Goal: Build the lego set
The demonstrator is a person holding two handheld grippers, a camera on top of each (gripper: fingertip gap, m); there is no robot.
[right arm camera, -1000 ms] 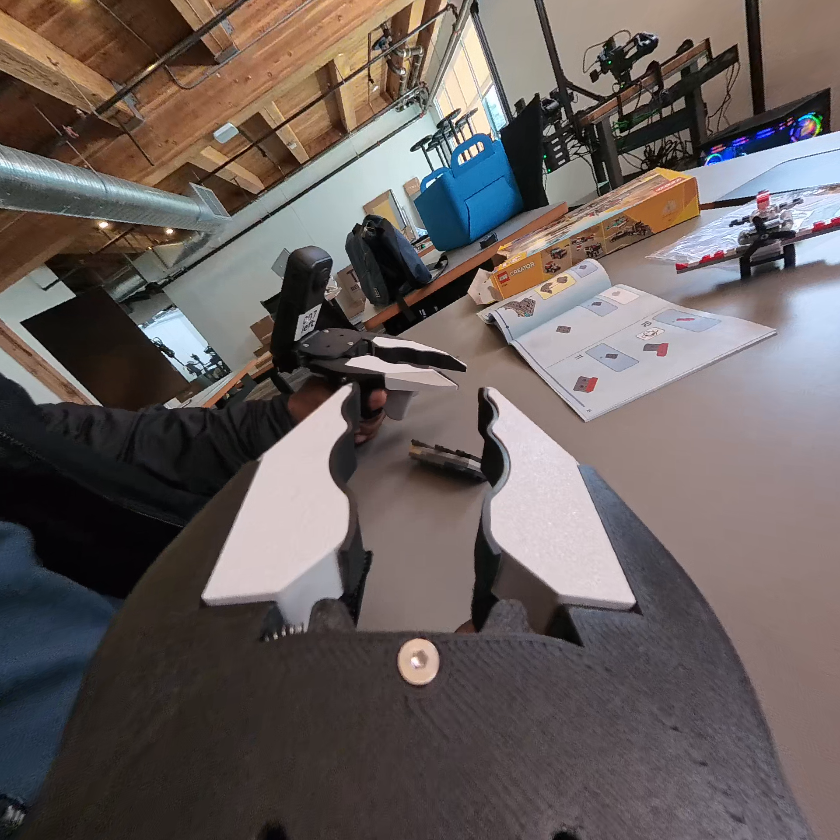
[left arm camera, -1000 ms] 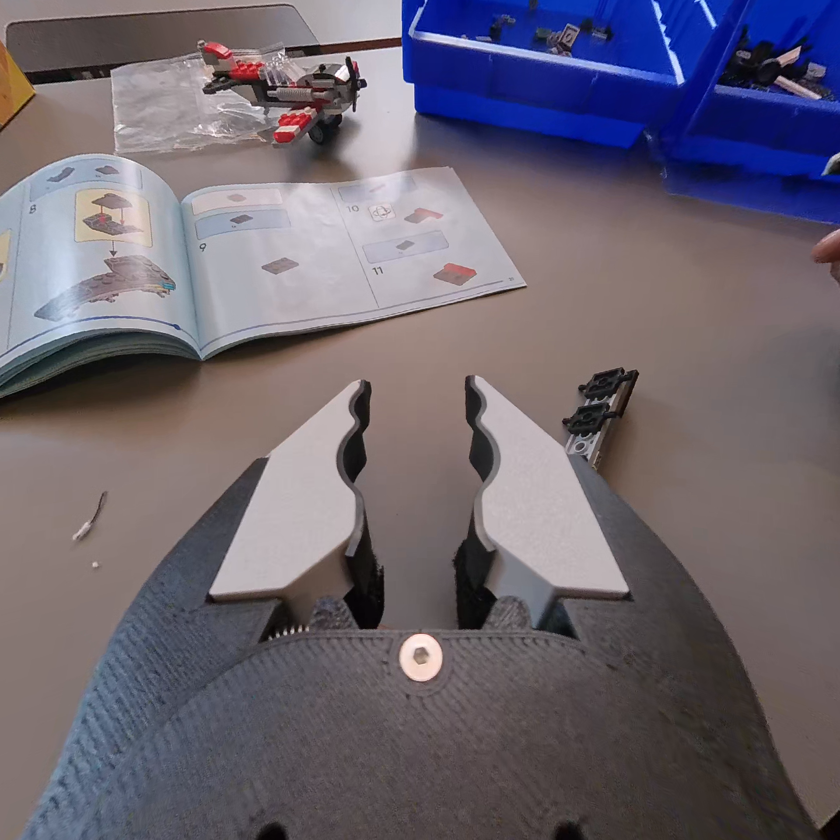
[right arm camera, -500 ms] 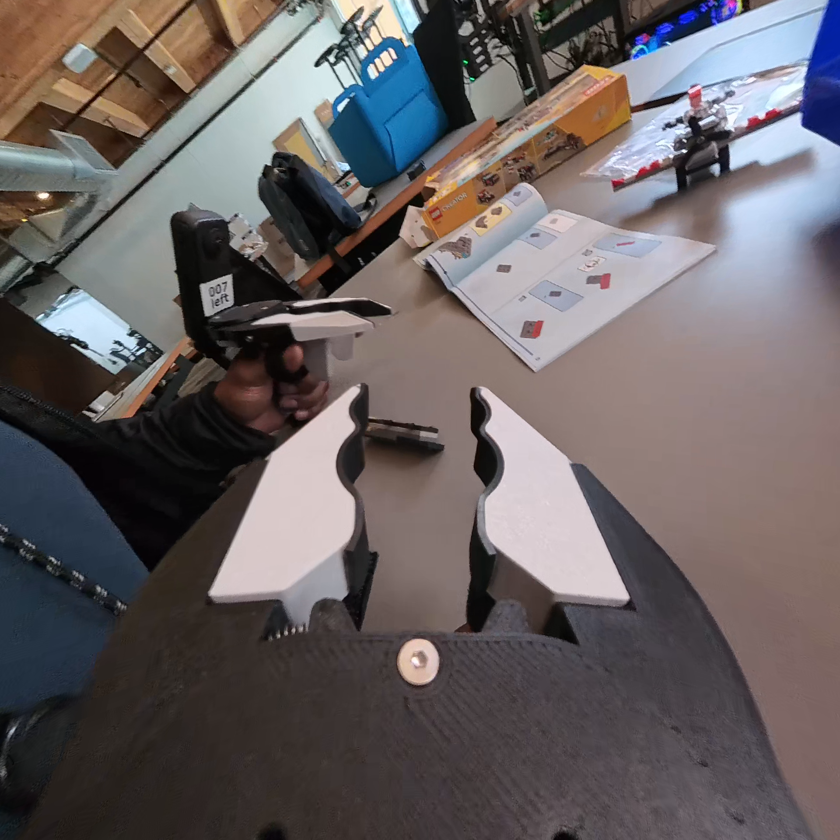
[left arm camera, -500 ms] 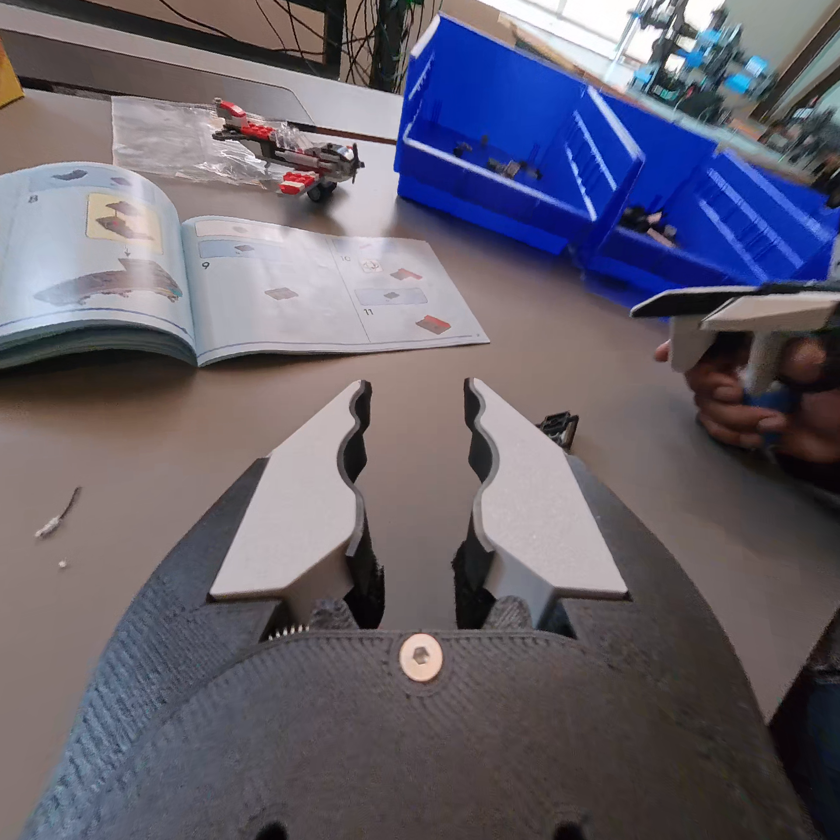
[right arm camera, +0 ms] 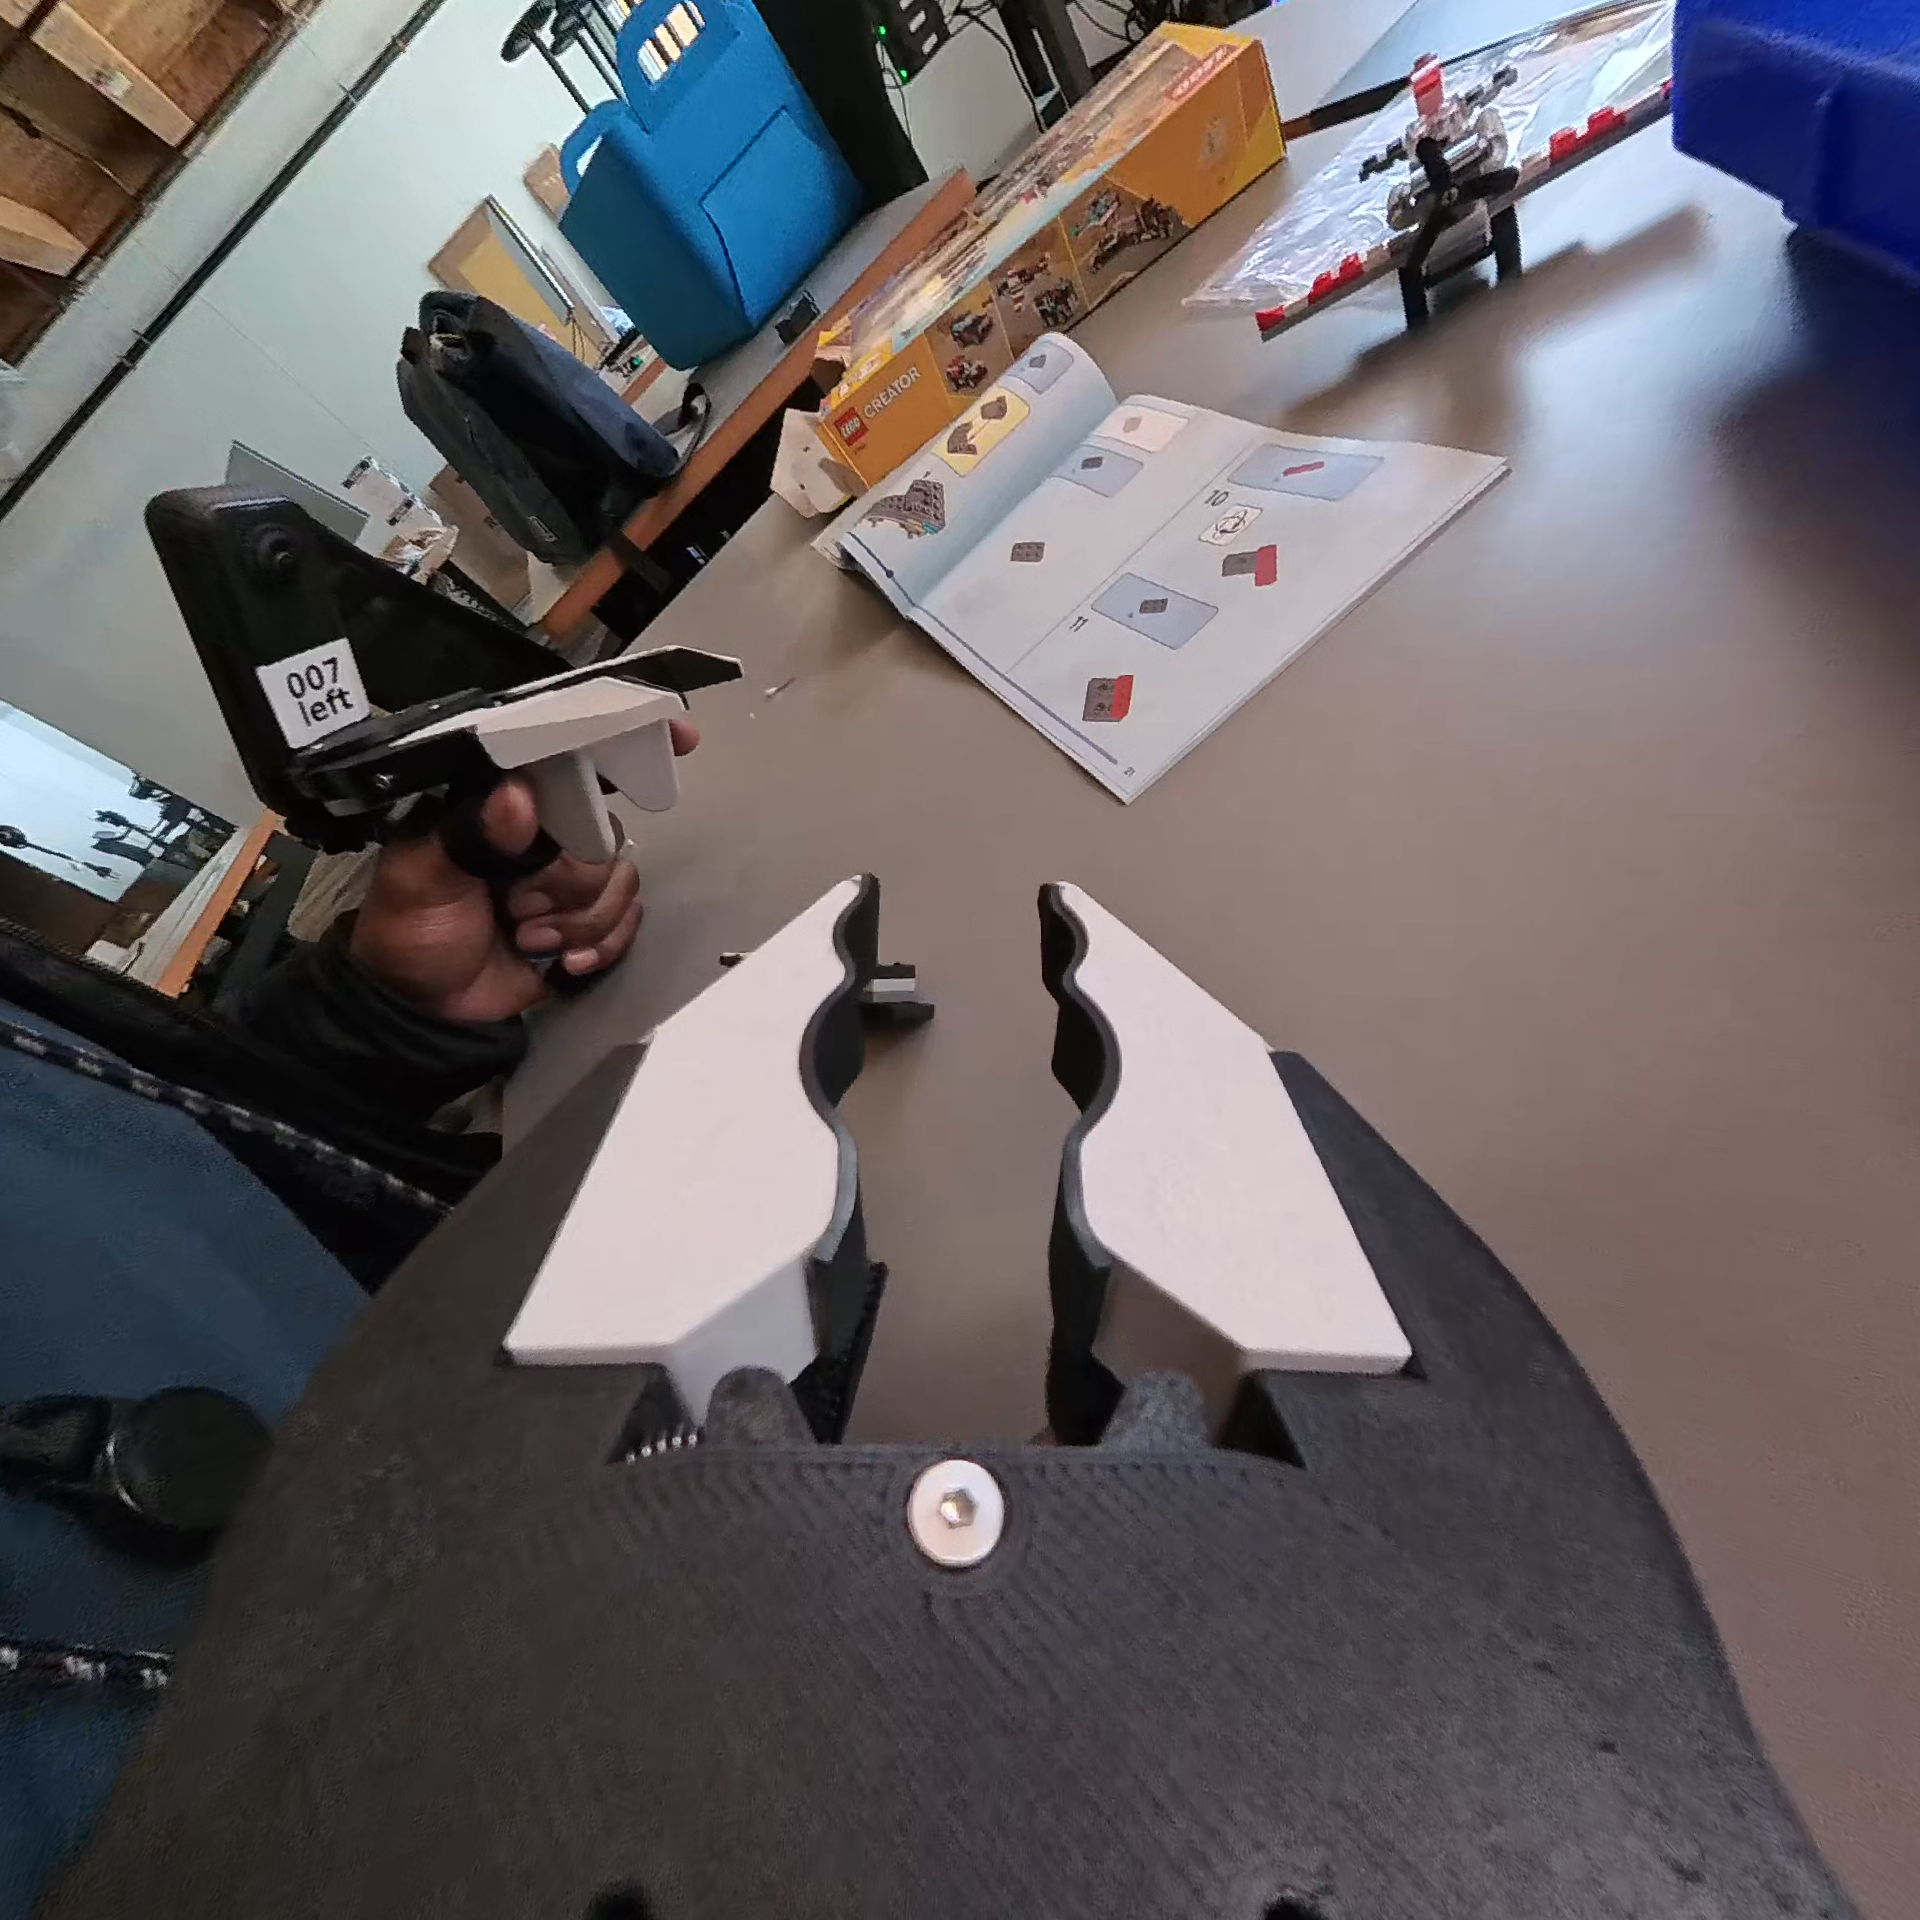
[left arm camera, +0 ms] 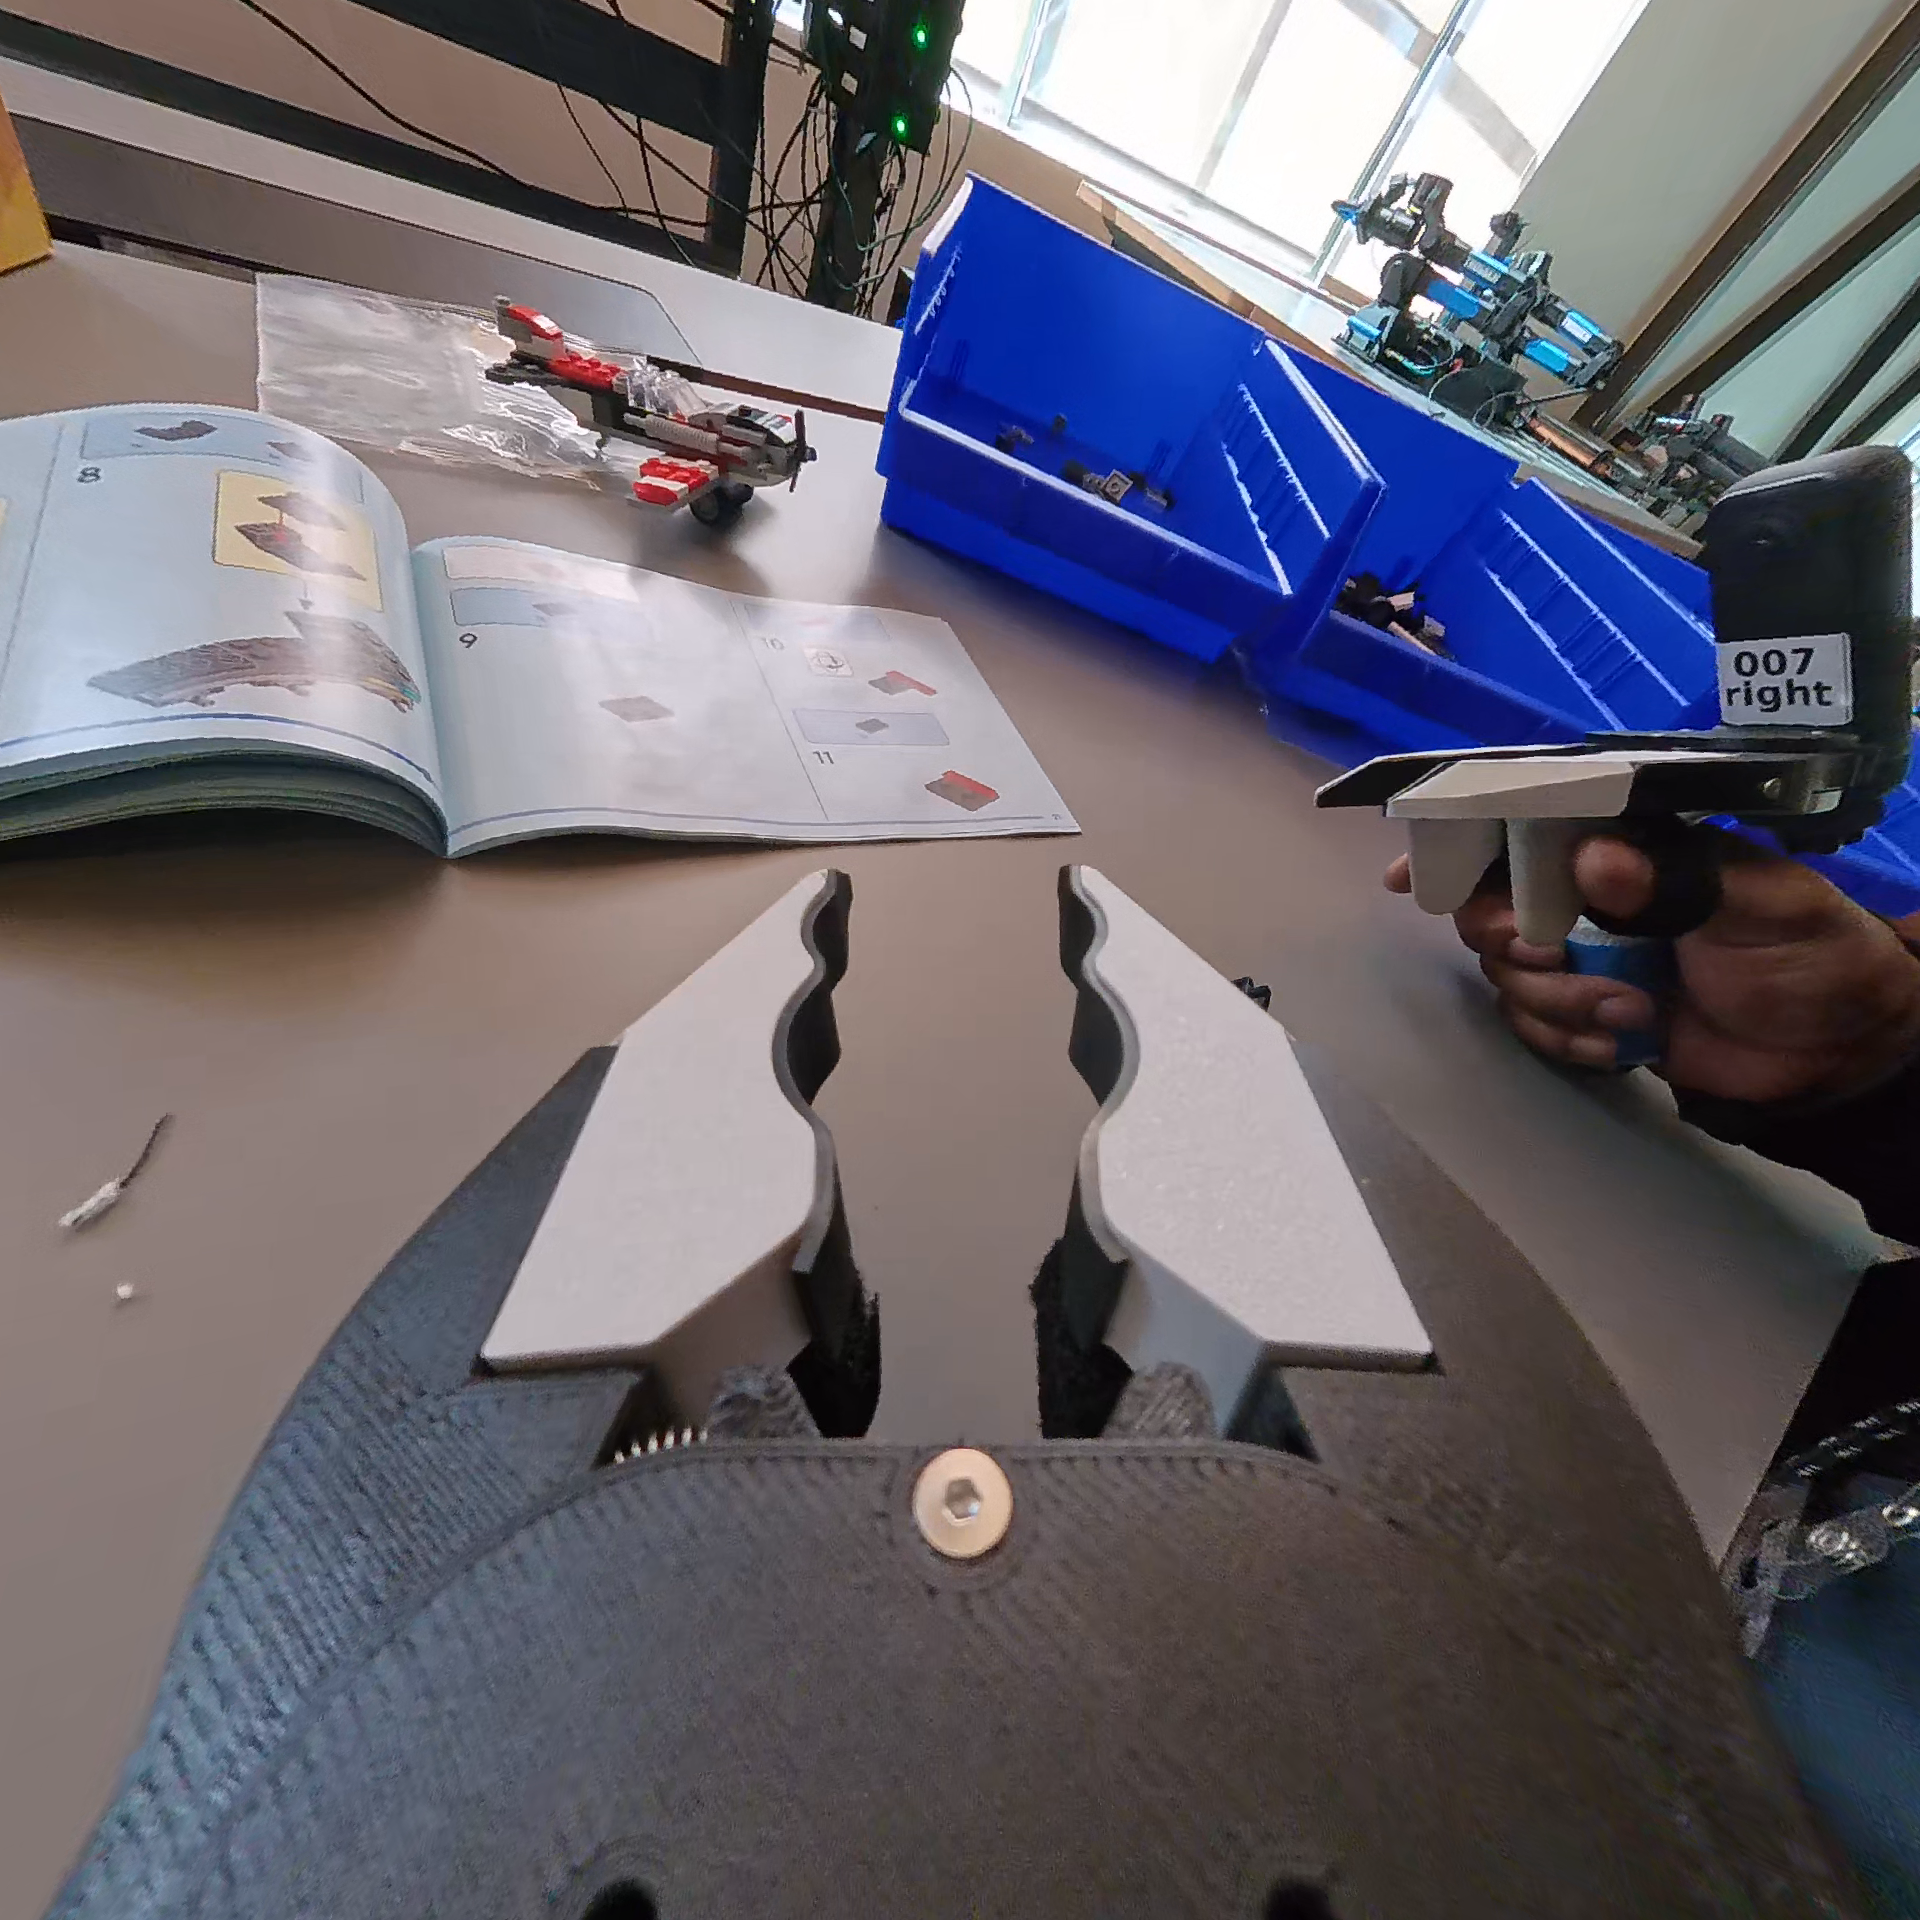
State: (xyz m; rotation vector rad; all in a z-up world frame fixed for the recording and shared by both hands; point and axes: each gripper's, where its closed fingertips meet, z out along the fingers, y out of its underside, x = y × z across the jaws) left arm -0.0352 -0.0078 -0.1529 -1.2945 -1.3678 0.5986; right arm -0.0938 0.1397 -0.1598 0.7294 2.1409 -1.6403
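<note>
Both grippers, left gripper (left arm camera: 945, 914) and right gripper (right arm camera: 956, 920), hover spread and empty over the table (right arm camera: 1558, 987), the small dark lego piece (right arm camera: 896, 994) lying just beyond the right one's left finger. No brick is in hand, so I judge a pickup comes next: closing on that piece squarely, with the instruction booklet (left arm camera: 623, 686) and blue bins (left arm camera: 1143, 499) farther out.

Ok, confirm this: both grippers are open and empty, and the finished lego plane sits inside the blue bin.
Not inside the bin. The left wrist view shows the lego plane on the clear plastic bag on the table, left of the blue bin. Both grippers' jaws are open and empty.

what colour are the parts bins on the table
Bright blue parts bins, clearest in the left wrist view.
</note>
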